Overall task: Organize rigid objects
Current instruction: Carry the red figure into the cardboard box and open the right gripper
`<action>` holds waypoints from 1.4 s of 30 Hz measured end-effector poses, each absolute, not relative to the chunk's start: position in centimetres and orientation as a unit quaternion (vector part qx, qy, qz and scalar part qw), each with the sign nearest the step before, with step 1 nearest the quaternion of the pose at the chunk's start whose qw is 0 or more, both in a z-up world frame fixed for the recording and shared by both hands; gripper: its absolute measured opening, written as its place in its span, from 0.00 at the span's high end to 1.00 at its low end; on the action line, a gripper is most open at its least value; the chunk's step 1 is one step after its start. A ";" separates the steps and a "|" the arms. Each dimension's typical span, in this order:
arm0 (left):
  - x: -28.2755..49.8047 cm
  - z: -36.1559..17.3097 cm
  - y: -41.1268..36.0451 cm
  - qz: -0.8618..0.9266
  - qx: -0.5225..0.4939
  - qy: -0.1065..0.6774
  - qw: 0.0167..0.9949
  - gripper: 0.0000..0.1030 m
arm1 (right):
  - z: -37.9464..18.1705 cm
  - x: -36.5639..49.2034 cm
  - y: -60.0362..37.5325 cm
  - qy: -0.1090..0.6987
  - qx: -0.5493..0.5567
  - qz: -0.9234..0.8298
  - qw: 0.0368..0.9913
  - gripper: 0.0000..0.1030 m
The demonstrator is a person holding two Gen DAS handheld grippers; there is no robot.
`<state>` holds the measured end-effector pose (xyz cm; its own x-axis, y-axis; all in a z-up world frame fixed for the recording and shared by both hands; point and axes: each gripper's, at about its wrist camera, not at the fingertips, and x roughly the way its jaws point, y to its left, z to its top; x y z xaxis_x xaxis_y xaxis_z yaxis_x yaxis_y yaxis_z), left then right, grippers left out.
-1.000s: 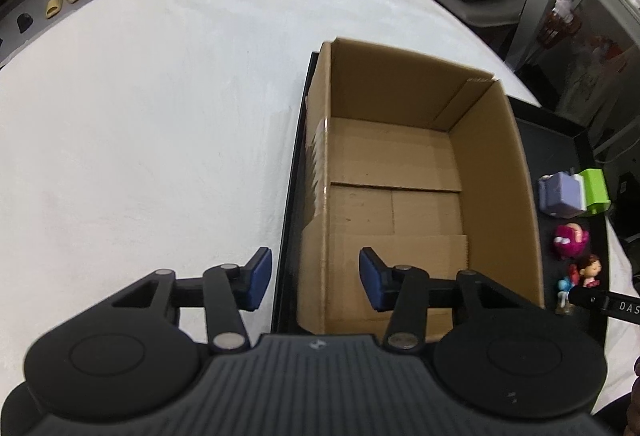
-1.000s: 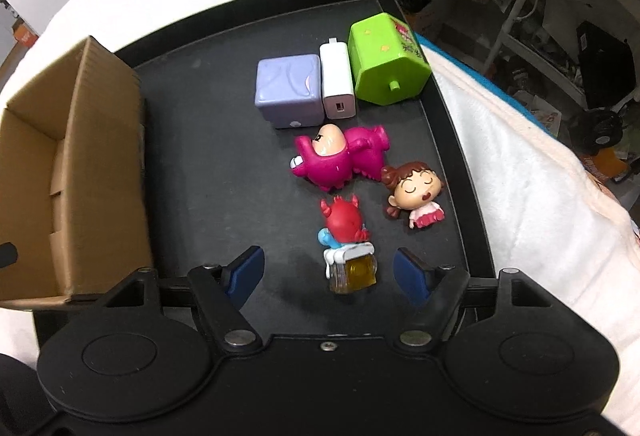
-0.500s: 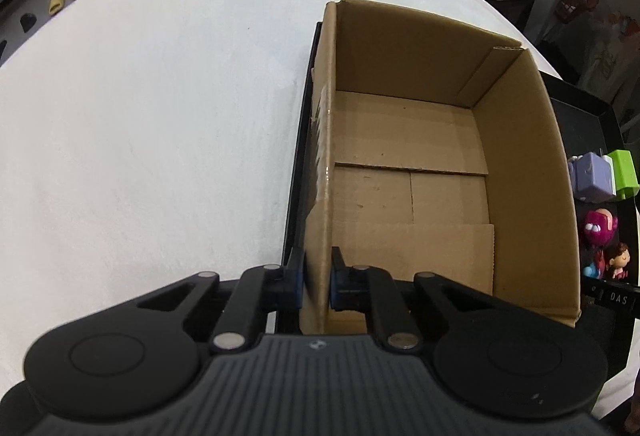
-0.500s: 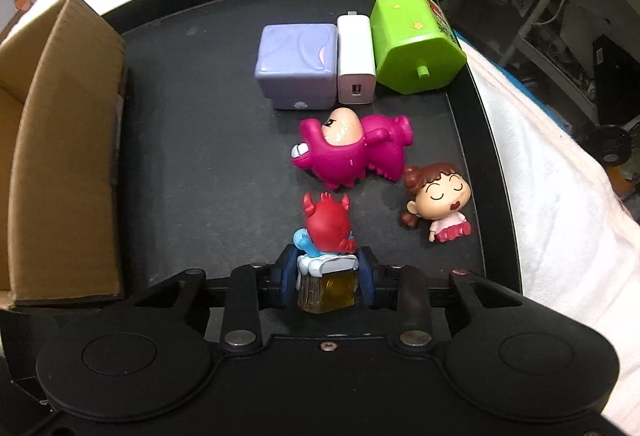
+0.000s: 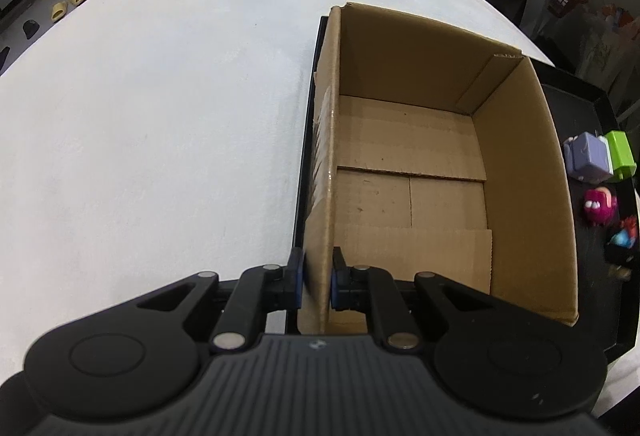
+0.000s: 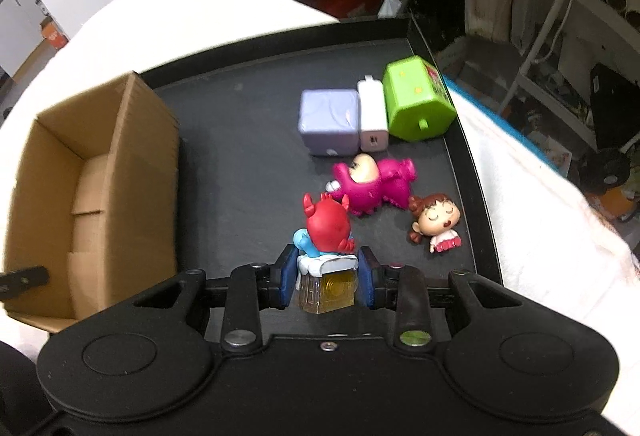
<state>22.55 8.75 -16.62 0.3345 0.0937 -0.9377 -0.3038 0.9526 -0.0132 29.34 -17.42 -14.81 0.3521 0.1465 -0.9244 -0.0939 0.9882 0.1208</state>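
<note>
Cardboard wall, near left corner of the box (image 5: 408, 172): the left gripper (image 5: 316, 282) pinches it, one blue pad outside and one inside, both flat against the board. The box stands open-topped on the left part of a black tray (image 6: 248, 140), its left wall running just inside the tray's left rim. Its floor is bare, so the whole inside is free. Left of the tray, the white desk (image 5: 160, 116) lies wide and open.

The right gripper (image 6: 326, 276) is clamped on a red figure (image 6: 326, 224), the pads gripping its pale seat above a clear yellow base. The figure sits near the tray's front edge. A broad strip of bare tray separates it from the box's right wall.

Beyond it lies a magenta toy (image 6: 372, 186), nearly touching the red figure's head. A girl figure (image 6: 436, 222) lies to the right, close to the tray's right rim. Farther back, a purple cube (image 6: 328, 120), a white block (image 6: 372, 120) and a green box (image 6: 416, 104) stand side by side, touching; the green box reaches almost to the right rim.
</note>
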 end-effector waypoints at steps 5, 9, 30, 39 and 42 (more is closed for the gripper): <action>23.9 -17.2 7.9 0.117 -0.087 0.563 0.814 0.89 | -12.8 29.1 -16.5 0.548 0.019 0.084 0.832 0.70; 24.0 -17.4 8.3 0.115 -0.092 0.563 0.813 0.89 | -11.5 28.8 -15.8 0.536 0.015 0.093 0.839 0.70; 23.7 -17.7 8.8 0.110 -0.104 0.565 0.811 0.89 | -7.7 28.7 -10.1 0.503 -0.008 0.131 0.854 0.70; 23.6 -17.7 9.4 0.100 -0.110 0.565 0.812 0.89 | -7.5 29.4 -7.4 0.498 -0.021 0.131 0.857 0.70; 23.7 -17.8 9.7 0.090 -0.112 0.564 0.813 0.89 | -7.4 29.5 -6.0 0.498 -0.029 0.135 0.856 0.70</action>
